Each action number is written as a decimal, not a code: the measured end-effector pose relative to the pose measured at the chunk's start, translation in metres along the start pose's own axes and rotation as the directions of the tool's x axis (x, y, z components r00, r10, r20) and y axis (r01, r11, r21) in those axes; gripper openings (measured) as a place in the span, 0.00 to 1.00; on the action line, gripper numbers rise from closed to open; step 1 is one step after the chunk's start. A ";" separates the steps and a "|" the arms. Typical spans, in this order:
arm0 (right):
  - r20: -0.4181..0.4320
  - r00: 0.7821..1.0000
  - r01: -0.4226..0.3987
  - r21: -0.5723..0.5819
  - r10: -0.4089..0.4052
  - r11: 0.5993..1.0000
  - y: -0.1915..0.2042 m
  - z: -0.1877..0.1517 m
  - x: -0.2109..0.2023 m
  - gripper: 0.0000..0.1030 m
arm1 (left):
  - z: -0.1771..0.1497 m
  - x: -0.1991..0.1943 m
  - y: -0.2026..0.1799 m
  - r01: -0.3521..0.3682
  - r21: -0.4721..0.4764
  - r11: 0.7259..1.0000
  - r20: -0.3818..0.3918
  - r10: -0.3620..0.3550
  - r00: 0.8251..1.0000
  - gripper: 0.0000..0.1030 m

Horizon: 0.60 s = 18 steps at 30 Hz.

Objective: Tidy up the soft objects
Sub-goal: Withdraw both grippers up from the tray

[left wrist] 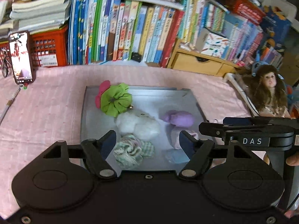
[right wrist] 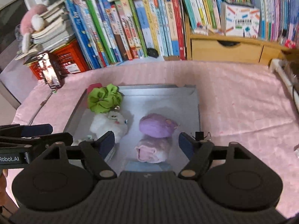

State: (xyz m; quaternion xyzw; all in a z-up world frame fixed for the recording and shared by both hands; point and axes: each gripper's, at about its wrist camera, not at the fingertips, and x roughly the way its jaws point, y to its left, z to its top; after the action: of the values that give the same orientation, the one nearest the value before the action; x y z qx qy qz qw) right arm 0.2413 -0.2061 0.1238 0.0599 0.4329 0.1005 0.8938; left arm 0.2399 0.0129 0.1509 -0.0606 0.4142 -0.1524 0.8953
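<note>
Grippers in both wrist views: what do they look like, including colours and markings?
Both are matte black, with two round housings and angled linkage arms carrying dark blue finger pads. The left gripper has a smooth body; the right gripper a ribbed one. White lettering marks their sides.

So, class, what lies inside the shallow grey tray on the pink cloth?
Inside the grey tray: a green scrunchie, white fluffy toy, purple plush, pink plush roll, checked scrunchie. A blue piece is partly covered.
</note>
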 end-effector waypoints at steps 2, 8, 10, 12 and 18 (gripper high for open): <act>0.028 1.000 -0.003 -0.024 0.004 1.000 0.005 -0.007 -0.013 0.83 | -0.010 -0.012 -0.004 0.011 0.017 1.000 0.028 -0.011 1.000 0.71; 0.102 0.994 -0.035 -0.075 0.043 0.997 0.013 -0.034 -0.046 0.84 | -0.044 -0.039 -0.017 0.016 0.085 0.996 0.108 -0.025 0.994 0.72; 0.122 0.991 -0.044 -0.090 0.055 0.995 0.015 -0.042 -0.055 0.84 | -0.055 -0.045 -0.020 0.022 0.100 0.995 0.120 -0.034 0.992 0.72; 0.136 0.988 -0.052 -0.102 0.066 0.993 0.016 -0.051 -0.062 0.84 | -0.066 -0.050 -0.024 0.031 0.116 0.993 0.133 -0.047 0.990 0.72; 0.174 0.981 -0.071 -0.105 0.088 0.992 0.014 -0.076 -0.077 0.84 | -0.097 -0.062 -0.030 0.046 0.137 0.989 0.179 -0.070 0.981 0.75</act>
State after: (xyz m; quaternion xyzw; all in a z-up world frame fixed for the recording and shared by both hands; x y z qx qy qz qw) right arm 0.1335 -0.2085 0.1382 0.0420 0.3430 0.1516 0.9261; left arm 0.1215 0.0064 0.1398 -0.0270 0.3169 -0.1994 0.9269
